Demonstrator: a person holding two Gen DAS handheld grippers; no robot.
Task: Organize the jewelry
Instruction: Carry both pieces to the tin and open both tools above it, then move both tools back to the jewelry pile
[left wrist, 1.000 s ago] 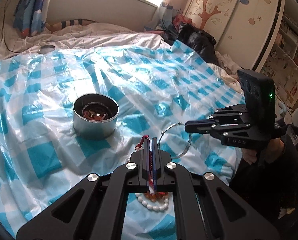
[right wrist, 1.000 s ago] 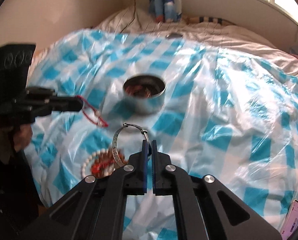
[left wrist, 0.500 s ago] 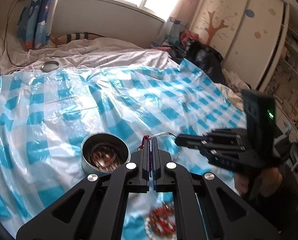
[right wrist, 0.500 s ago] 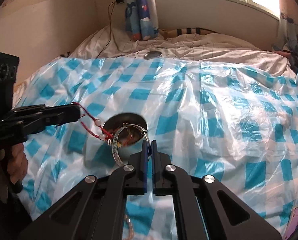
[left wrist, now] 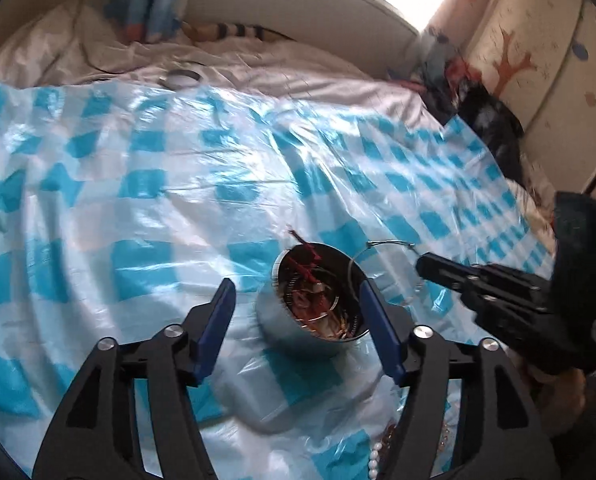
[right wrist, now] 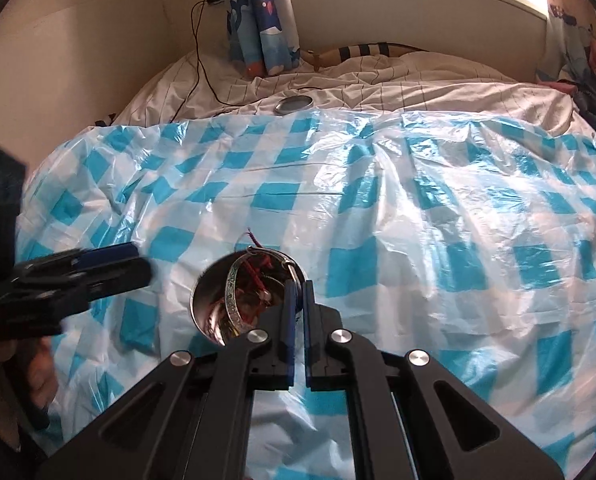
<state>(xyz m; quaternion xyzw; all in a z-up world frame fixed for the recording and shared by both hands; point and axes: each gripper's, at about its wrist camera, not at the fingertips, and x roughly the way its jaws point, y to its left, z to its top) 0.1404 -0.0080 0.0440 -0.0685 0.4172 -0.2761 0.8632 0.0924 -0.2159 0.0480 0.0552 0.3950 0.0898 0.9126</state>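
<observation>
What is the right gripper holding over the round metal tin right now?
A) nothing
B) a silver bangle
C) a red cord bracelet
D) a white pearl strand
B: the right gripper is shut on the silver bangle, which hangs over the open round metal tin.

We see the R gripper (right wrist: 296,285) clamped on a silver bangle (right wrist: 233,298), which hangs over the open metal tin (right wrist: 205,304) w/ red cord (right wrist: 253,270) inside. L gripper (right wrist: 113,266) sits just left of the tin, fingers apart after opening, nothing btw them. Blue-checked plastic sheet (right wrist: 378,220) covers the bed (right wrist: 418,88).
</observation>
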